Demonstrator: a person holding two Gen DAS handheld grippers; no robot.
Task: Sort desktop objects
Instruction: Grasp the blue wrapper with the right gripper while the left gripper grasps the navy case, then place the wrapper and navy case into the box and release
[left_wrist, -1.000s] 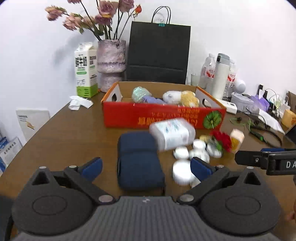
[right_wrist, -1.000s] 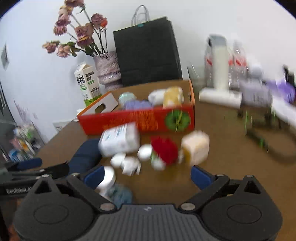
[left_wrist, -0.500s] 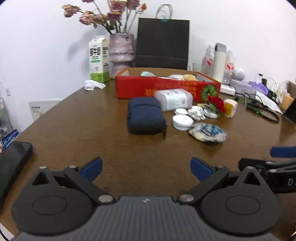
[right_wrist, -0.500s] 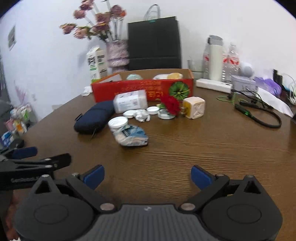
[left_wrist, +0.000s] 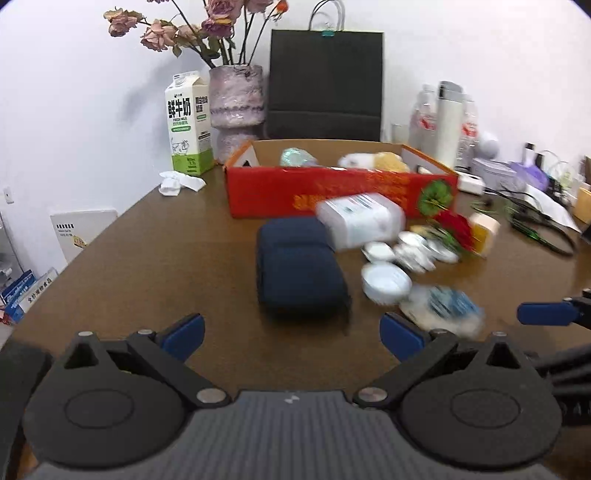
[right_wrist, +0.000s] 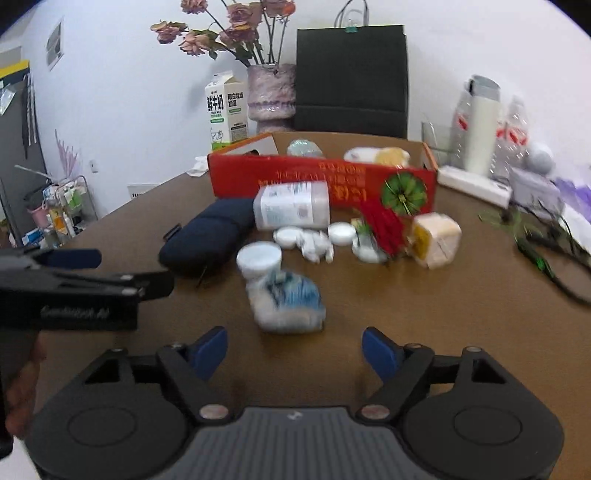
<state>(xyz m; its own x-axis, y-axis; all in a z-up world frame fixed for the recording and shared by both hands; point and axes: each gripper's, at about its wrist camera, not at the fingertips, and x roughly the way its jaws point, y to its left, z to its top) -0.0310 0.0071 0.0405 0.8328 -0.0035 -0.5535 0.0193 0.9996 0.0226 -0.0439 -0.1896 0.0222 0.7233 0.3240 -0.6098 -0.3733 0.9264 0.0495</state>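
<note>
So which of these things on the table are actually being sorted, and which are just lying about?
Being sorted:
red box
navy pouch
clear packet
white jar
round lids
red flower
yellow block

Just lying about:
milk carton
vase of dried roses
black paper bag
bottles
cables

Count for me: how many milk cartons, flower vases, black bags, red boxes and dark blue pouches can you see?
Milk carton: 1
Flower vase: 1
Black paper bag: 1
Red box: 1
Dark blue pouch: 1
Total: 5
</note>
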